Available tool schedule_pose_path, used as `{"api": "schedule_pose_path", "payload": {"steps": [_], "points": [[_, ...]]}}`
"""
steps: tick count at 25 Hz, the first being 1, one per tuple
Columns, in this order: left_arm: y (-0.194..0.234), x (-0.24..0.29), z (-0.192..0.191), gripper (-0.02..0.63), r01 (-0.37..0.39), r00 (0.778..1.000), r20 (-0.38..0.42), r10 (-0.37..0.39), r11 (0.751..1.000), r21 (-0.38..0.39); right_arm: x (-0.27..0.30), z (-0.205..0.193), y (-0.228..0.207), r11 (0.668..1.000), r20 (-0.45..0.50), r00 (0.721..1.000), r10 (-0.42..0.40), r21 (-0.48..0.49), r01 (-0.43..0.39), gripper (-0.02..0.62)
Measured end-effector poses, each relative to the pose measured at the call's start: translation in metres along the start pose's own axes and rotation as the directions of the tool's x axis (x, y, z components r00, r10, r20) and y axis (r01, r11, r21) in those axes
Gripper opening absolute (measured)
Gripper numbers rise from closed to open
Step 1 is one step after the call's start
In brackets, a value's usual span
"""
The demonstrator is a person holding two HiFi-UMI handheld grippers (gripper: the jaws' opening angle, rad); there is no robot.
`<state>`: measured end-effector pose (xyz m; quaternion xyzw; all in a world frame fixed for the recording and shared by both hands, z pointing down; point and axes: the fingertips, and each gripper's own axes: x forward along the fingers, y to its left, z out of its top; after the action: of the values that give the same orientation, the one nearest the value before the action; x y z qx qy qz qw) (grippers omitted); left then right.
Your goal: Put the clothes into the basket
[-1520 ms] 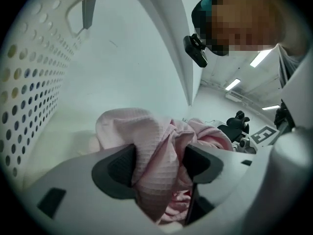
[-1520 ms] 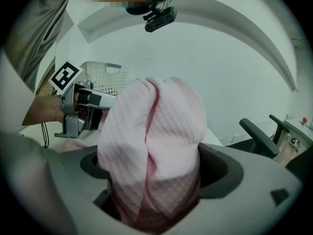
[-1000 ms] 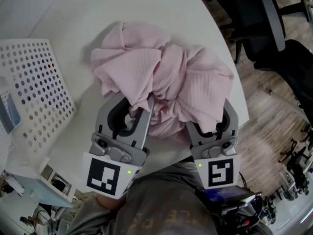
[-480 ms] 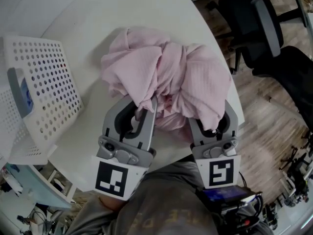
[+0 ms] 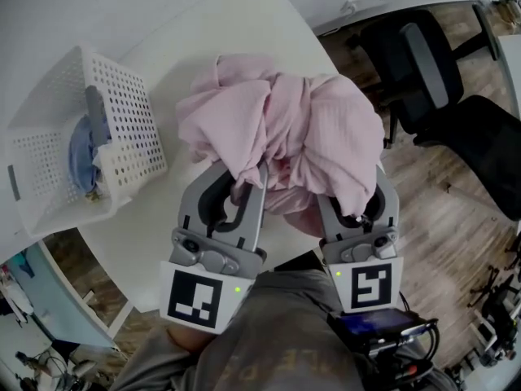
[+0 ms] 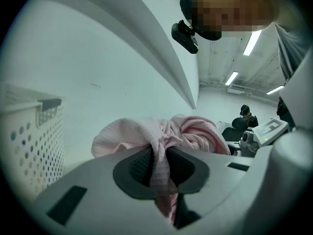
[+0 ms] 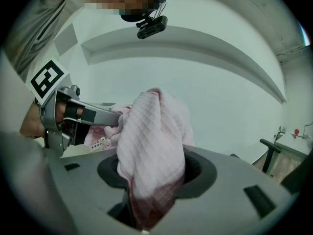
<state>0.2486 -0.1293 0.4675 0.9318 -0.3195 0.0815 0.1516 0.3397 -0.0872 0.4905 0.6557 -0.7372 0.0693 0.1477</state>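
Both the left gripper [image 5: 240,174] and right gripper [image 5: 352,199] are clamping the bunched pink garment [image 5: 301,129], jaws having just been closing; a white laundry basket [image 5: 130,129] is sitting left of them.

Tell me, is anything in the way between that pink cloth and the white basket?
Nothing visible. Only bare table lies between the pink cloth, held by the left tongs and right tongs, and the basket; blue clothing already lies inside.
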Motion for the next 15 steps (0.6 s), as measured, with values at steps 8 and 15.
{"api": "schedule_pose_path", "payload": {"steps": [8,15], "points": [[0.003,-0.04,0.05,0.058,-0.102,0.992,0.078,0.099,0.994,0.038,-0.002,0.061,0.02,0.996,0.092,0.993,0.076,-0.046,-0.072,0.218],[0.024,-0.073,0.108,0.058,-0.238,0.962,0.156,0.225,0.969,0.068,0.016,0.127,0.045,0.976,0.177,0.962,0.208,-0.101,-0.193,0.218]]}}
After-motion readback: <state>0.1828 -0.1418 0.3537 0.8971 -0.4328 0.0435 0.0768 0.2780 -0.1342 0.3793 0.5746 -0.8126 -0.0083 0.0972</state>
